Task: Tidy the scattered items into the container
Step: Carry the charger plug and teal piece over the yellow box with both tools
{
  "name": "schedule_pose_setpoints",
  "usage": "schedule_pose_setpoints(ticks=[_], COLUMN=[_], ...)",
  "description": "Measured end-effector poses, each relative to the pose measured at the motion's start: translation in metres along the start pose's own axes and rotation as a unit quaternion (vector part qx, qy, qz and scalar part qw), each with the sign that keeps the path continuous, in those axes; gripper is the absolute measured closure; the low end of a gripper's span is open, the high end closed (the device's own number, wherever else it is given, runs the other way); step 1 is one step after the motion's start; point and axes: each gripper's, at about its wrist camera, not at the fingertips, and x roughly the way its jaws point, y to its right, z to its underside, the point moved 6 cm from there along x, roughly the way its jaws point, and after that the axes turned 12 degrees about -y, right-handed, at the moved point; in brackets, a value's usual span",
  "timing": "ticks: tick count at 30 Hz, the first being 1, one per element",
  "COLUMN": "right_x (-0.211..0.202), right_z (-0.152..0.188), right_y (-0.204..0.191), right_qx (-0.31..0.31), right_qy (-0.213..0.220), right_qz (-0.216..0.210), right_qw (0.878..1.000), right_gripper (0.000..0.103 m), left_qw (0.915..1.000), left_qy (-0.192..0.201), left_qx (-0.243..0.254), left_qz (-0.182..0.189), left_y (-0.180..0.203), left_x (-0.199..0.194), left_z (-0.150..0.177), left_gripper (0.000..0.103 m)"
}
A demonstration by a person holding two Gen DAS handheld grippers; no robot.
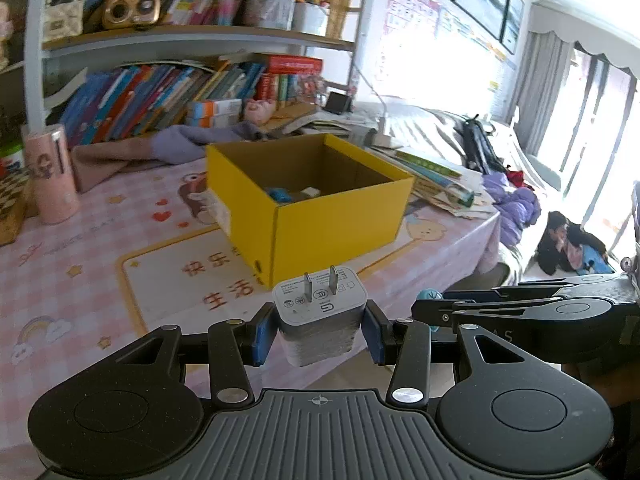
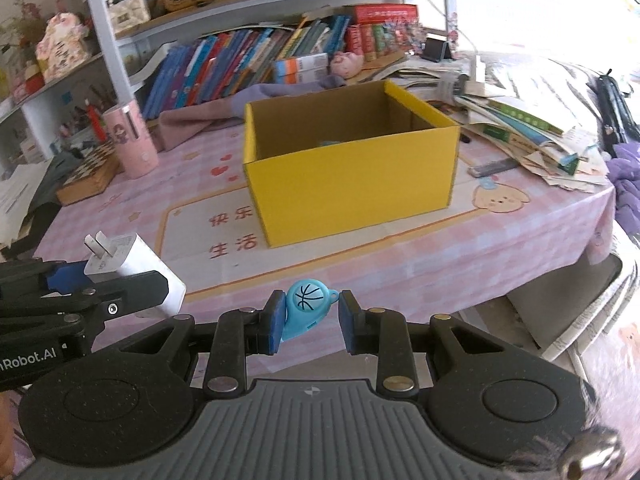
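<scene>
The table (image 2: 400, 248), under a pink checked cloth with cartoon prints, stands before loaded bookshelves (image 2: 248, 60), with papers heaped at its far right corner. The yellow cardboard box (image 2: 352, 184) sits open-topped near the middle of the table, closer to the far edge than to the near one; the left wrist view shows a blue item and a small white item already on its floor.

I hold both loads short of the box, at the near edge. My left gripper (image 1: 318, 330) is clamped on a white plug-in charger (image 1: 320, 312), pads on its two flanks, prongs pointing forward toward the box. My right gripper (image 2: 307, 322) is closed on a light-blue teardrop whistle (image 2: 304, 308) bearing a basketball mark; the left pad bears on its body, and the right pad meets only its small loop end, so I judge this grip marginal.

Recommended handling: carry each load above the near wall before lowering, as the wall stands tall from this angle. Enter one gripper at a time, since they travel just beside each other. Keep the whistle level and avoid jolts. Release low inside, clear of the items already there.
</scene>
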Motion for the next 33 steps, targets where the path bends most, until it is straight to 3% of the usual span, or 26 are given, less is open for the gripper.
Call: schedule_pose_setpoints(ticks=[20, 33], right_x=[-0.007, 0.004], right_z=[-0.012, -0.045], right_y=[0.049, 0.056], right_qx=[0.036, 0.014], right_qy=[0.013, 0.030], right_qz=[0.035, 0.034], right_qw=[0.999, 0.999], right_gripper=[0.076, 0.076], left_qw=[0.9987, 0.9974], left_qy=[0.000, 0.039], left_qx=[0.036, 0.052], left_qz=[0.035, 0.029], left_y=[0.032, 0.035], left_x=[0.028, 0.035], left_z=[-0.026, -0.059], left_gripper=[0.059, 0.059])
